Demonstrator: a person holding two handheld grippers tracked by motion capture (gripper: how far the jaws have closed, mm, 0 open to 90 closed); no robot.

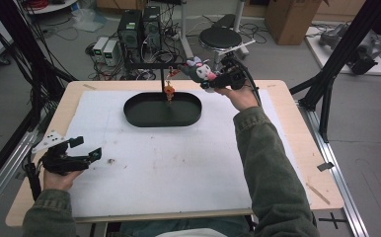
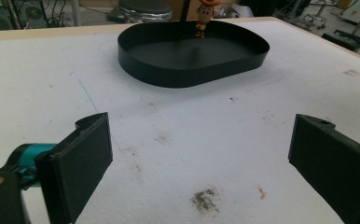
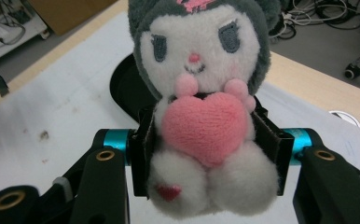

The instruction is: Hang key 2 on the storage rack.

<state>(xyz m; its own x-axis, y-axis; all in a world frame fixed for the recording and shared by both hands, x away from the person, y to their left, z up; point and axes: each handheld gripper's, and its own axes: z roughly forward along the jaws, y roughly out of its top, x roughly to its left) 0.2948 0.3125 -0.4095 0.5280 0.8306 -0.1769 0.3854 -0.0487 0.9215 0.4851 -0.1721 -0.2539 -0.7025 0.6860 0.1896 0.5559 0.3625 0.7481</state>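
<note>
My right gripper [image 1: 213,78] is held up over the table's far edge, shut on a small plush toy [image 1: 198,70]. In the right gripper view the plush toy [image 3: 201,107] is grey and white with a pink heart, and both pads press its sides. A black oval tray [image 1: 134,116] lies at the far middle of the white mat. A small orange figure [image 1: 169,92] hangs over the tray from a black stand [image 1: 162,74]. My left gripper [image 1: 86,148] rests near the mat's left front, open with nothing between its jaws. The left gripper view shows the tray [image 2: 136,60] and the figure [image 2: 203,14] ahead.
The white mat [image 1: 178,163] covers most of the wooden table [image 1: 287,148]. Black frame posts [image 1: 326,74] stand to the right and left. Computers, cables and a stool sit on the floor beyond the far edge. A brown smudge [image 2: 205,199] marks the mat near the left gripper.
</note>
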